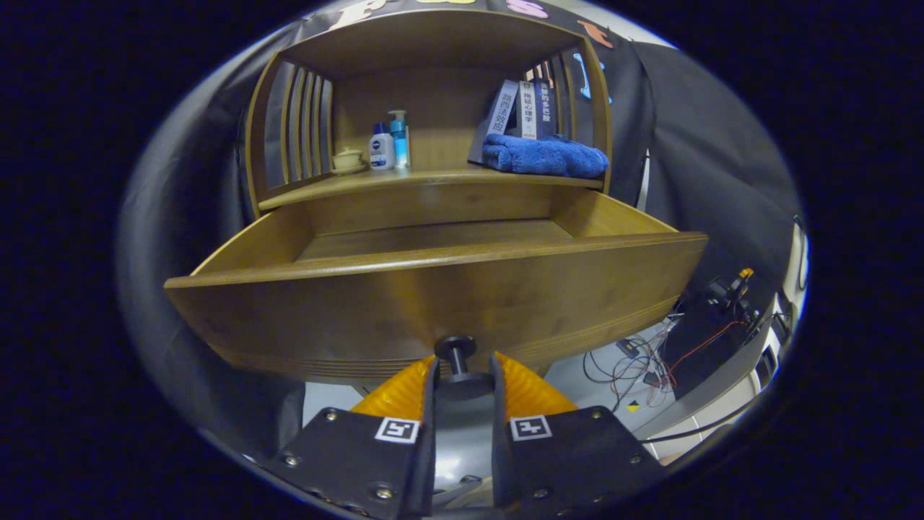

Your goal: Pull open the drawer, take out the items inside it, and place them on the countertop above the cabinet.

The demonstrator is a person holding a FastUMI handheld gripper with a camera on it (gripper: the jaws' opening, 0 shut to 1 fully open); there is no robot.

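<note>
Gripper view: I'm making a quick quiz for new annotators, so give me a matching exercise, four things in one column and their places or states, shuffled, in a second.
Things:
1. drawer
2. knob
3. blue towel
4. small cup

Places or states:
A. folded on the countertop, in front of the books
B. between the fingers of the claw
C. pulled out, its visible floor bare
D. on the countertop, left of the two bottles

Pairs: 1-C, 2-B, 3-A, 4-D
</note>
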